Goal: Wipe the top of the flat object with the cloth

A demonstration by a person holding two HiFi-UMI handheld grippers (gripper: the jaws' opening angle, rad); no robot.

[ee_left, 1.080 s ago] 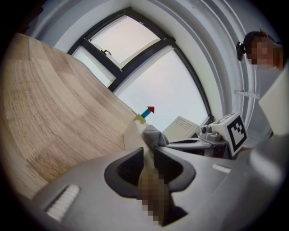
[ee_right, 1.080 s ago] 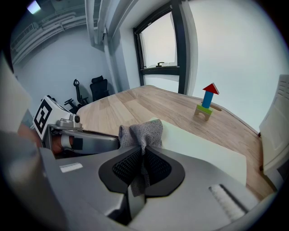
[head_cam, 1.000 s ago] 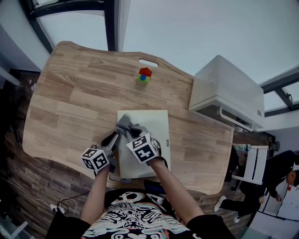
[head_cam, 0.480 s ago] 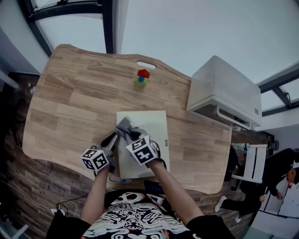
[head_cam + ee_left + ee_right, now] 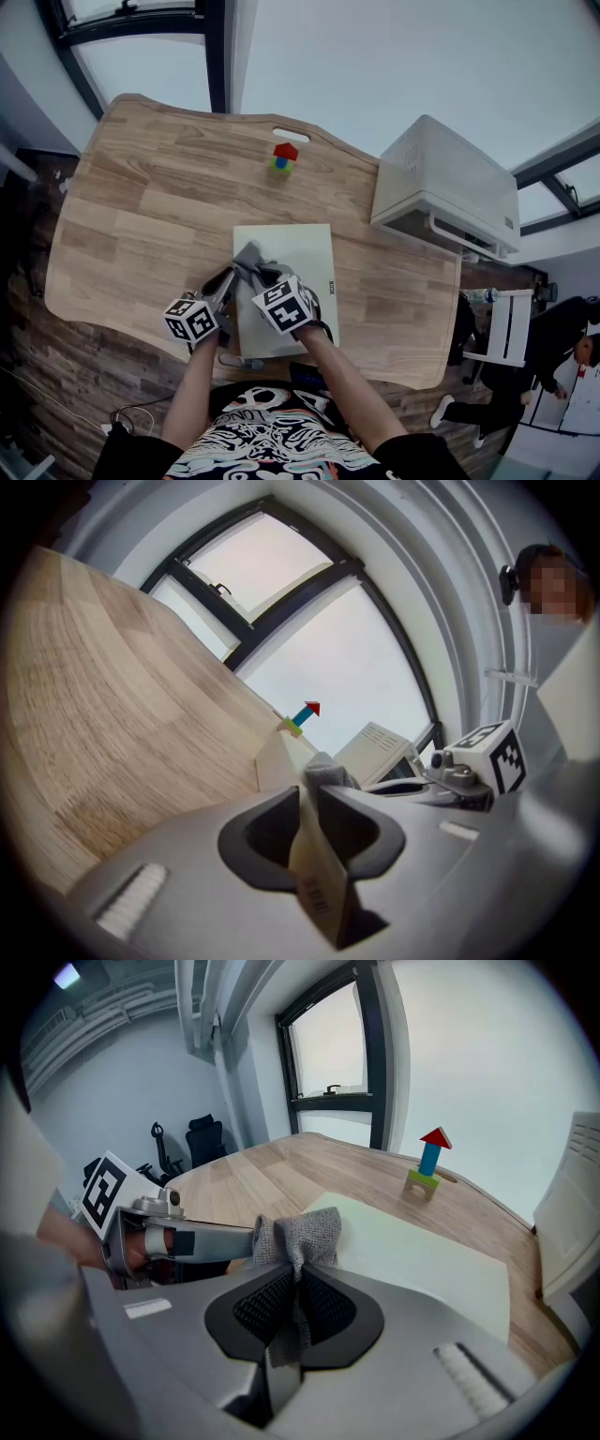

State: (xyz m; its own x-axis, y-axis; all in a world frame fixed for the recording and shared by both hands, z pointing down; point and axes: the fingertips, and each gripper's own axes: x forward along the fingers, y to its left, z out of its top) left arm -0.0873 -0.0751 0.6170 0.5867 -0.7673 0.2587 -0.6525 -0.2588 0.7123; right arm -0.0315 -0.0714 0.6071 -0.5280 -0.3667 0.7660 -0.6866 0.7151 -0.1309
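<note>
Two grippers are meeting at the board's left edge. The left gripper [image 5: 307, 803], whose jaws have just been closing, is clamping the edge of the cream flat board [image 5: 317, 878] between its pads. The right gripper [image 5: 292, 1281] is pinching the grey cloth [image 5: 298, 1232] tight, and the bunched cloth is resting on the board's top. The board is lying on the wooden table [image 5: 141, 216], a small toy of coloured blocks [image 5: 284, 157] is standing beyond it, and a white appliance [image 5: 441, 183] is sitting at the right.

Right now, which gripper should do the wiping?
Right. The right gripper is shut on the cloth over the board; the left gripper, jaws just closing, pinches the board's edge and can steady it.
</note>
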